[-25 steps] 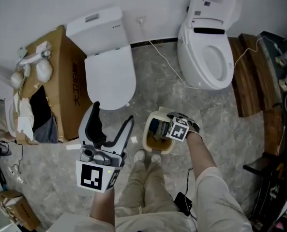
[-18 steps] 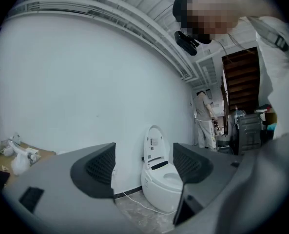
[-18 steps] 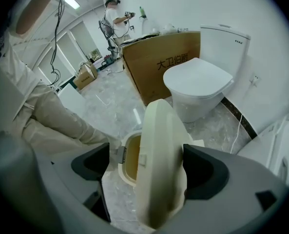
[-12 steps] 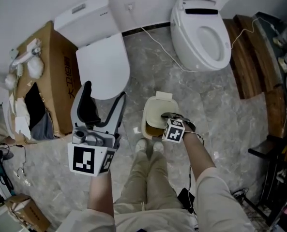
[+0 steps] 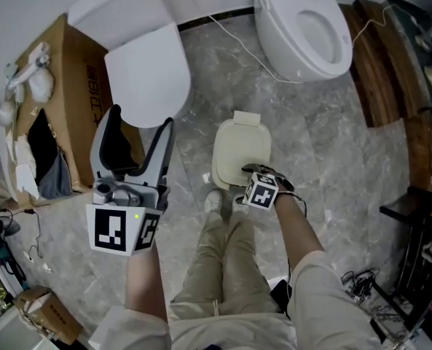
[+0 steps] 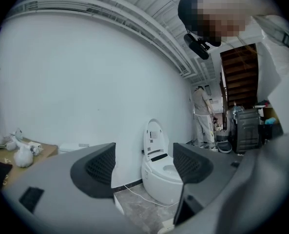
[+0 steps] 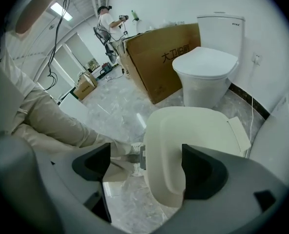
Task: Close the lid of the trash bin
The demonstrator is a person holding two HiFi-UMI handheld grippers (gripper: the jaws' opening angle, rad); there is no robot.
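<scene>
Grey marble floor (image 5: 325, 144), open on every side of the work. White toilet with closed seat (image 5: 144, 71) up left, white toilet with raised lid (image 5: 303, 31) up right, brown cardboard box (image 5: 70, 86) at far left. All stand well apart from the bin.

Cream plastic trash bin (image 5: 217, 175) stands just ahead of my white shoes (image 5: 214, 201). Its rounded flat lid (image 5: 242, 150) lies down over the rim.

Closing looks all but done. Next I would give the near edge a light press to seat it, then lift clear.

My right hand-held gripper (image 7: 145, 165) is released, jaws wide, angled down over the lid's near edge. Contact is unclear. My left hand-held gripper (image 6: 142, 167) is released and empty, held level, off to the bin's left.
</scene>
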